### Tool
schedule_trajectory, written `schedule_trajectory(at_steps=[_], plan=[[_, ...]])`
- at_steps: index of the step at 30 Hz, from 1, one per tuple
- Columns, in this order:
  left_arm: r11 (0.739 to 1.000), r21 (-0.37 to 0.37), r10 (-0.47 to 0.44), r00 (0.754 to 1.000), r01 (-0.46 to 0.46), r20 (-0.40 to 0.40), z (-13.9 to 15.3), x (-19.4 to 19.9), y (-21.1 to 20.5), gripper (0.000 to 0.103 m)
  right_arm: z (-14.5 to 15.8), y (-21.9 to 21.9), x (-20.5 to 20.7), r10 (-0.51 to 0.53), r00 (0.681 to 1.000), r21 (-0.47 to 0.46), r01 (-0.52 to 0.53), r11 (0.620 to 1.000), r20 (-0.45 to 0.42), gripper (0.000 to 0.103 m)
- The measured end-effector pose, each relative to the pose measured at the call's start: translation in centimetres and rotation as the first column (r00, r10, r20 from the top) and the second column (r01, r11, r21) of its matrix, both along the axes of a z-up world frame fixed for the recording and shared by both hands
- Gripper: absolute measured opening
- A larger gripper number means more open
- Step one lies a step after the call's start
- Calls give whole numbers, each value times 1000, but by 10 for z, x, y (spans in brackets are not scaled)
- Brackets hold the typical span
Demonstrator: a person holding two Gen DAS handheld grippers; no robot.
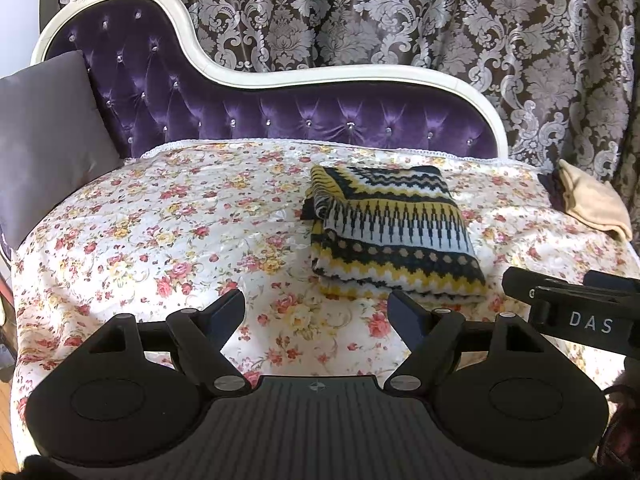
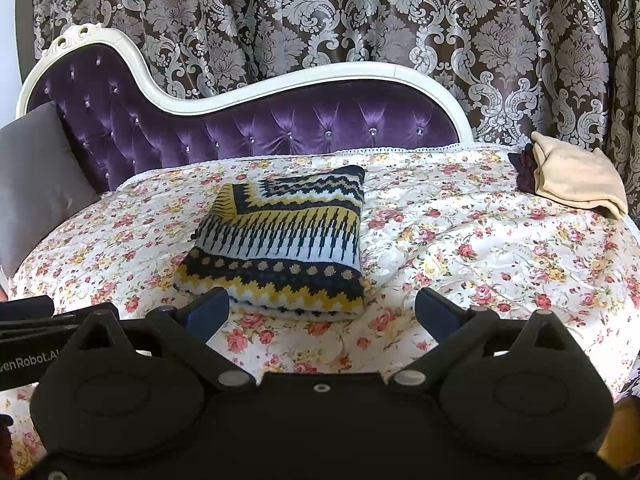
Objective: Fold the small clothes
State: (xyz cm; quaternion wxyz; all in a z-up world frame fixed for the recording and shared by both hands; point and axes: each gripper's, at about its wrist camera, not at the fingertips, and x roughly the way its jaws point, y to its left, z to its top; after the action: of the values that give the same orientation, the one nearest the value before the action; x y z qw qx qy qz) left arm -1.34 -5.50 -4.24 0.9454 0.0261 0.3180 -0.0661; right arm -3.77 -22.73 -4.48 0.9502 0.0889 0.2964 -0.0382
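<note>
A folded knit garment [image 1: 390, 232] with black, yellow and white zigzag bands lies flat on the floral sofa cover [image 1: 160, 240]; it also shows in the right wrist view [image 2: 280, 240]. My left gripper [image 1: 316, 312] is open and empty, hovering over the cover just in front and left of the garment. My right gripper [image 2: 322, 312] is open and empty, just in front of the garment's near edge. The right gripper's body [image 1: 576, 312] shows at the right of the left wrist view.
A folded beige cloth [image 2: 576, 176] on a dark item [image 2: 524, 172] lies at the sofa's far right. A grey cushion [image 1: 44, 140] leans at the left. The purple tufted backrest [image 1: 280, 112] and patterned curtain [image 2: 360, 20] stand behind.
</note>
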Motion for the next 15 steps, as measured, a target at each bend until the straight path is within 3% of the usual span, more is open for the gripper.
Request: schedule_trajectory(at_steps=[15], plan=[[1000, 0, -1, 1000, 1, 0, 0, 0, -1, 78, 1, 2, 2, 5, 1000, -3, -5, 1000, -2, 100]])
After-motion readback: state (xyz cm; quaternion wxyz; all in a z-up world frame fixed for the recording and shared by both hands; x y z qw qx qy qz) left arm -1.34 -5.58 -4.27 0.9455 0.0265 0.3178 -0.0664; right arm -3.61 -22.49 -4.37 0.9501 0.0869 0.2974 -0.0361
